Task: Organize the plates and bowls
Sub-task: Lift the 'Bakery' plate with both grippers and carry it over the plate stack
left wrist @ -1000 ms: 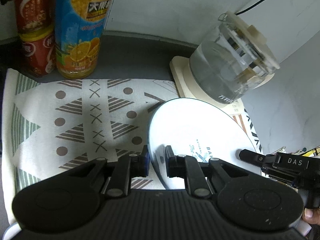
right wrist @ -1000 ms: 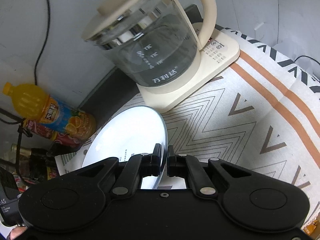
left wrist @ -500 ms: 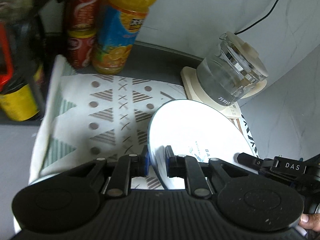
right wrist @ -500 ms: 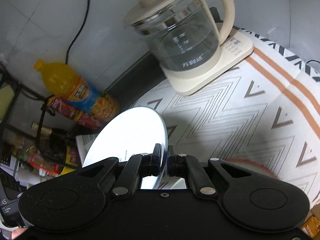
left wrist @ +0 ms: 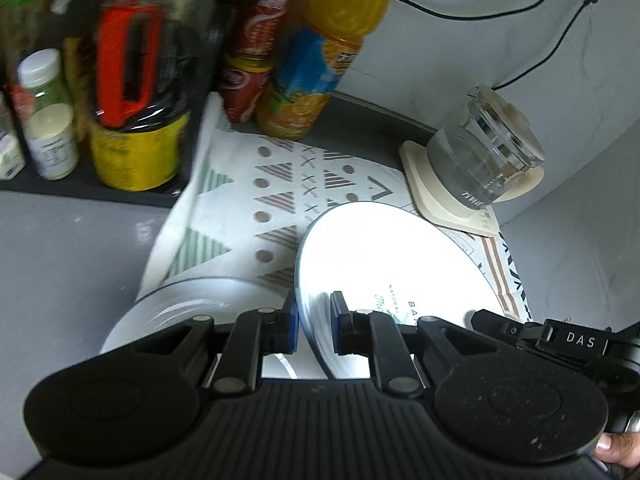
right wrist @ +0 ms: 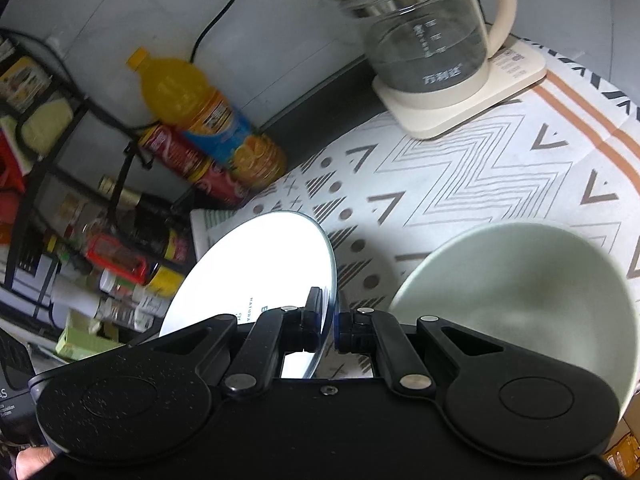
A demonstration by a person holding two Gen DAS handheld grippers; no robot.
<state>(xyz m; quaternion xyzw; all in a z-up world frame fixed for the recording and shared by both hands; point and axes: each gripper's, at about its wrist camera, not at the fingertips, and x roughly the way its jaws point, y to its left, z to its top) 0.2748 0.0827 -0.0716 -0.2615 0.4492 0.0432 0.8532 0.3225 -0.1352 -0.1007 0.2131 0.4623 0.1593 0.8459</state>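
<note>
Both the left gripper (left wrist: 314, 322) and right gripper (right wrist: 330, 326) gripped the white plate's (left wrist: 384, 256) rim between their jaws, an empty green bowl (right wrist: 520, 300) lying right of the right jaws.

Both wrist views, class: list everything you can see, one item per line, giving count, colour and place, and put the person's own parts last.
White plate: one, white with green print, held tilted above the cloth by both grippers.
Second plate: one, white, blurred, low beside the left gripper.
Bowl: one, pale green, on the cloth at right.
Kettle: one, clear glass with cream handle, on its cream base, far right.
Juice bottle: one, orange, by the wall.
Red bottles: two, beside the juice.
Patterned cloth: one, white with brown and orange marks, over the counter.
Rack items: several, mixed colours, blurred, left.
Left gripper: black, on the plate rim.
Right gripper: black, on the plate rim.
Fingertip: one, bottom right corner.
</note>
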